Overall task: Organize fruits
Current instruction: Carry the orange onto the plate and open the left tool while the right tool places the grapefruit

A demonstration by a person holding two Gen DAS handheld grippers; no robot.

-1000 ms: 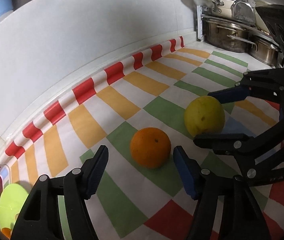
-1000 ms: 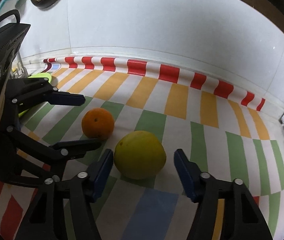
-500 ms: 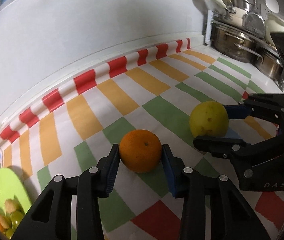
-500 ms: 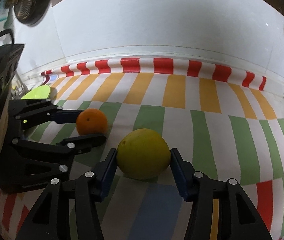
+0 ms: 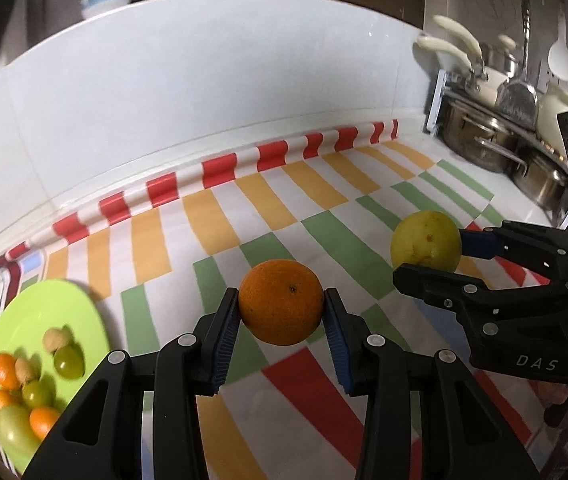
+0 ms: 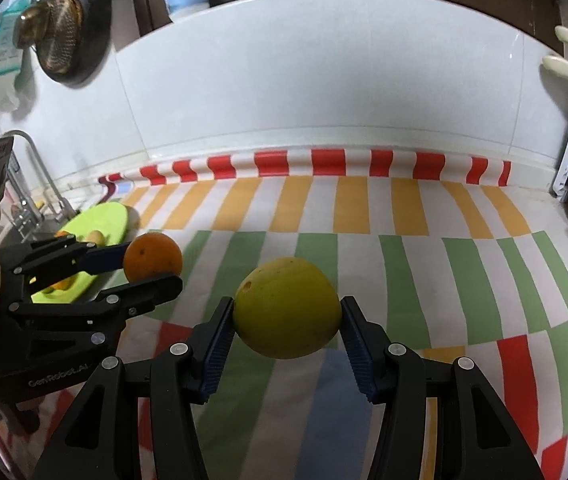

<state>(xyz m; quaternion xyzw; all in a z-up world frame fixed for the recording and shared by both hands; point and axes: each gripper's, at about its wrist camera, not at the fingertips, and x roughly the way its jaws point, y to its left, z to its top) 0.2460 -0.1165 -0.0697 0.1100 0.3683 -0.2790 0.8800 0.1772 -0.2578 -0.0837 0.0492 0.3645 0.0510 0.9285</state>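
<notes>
The left claw (image 5: 282, 312) is clamped on the orange (image 5: 282, 307), its blue pads pressing both sides above the striped cloth (image 5: 220, 220) on the desk. Beside it, the right claw (image 6: 287, 318) grips the yellow fruit (image 6: 287, 313). A green plate (image 5: 50, 308) of small fruits (image 5: 32, 376) sits far left.

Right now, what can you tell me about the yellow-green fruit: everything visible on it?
The yellow-green citrus fruit is round, larger than the orange to its left, with dull, lightly pitted skin, a few brown specks and a small scar at its upper left. The right tongs are clamped on it, a blue ribbed pad pressing each side. It appears lifted just above the striped tablecloth. Nothing else touches it.
</notes>
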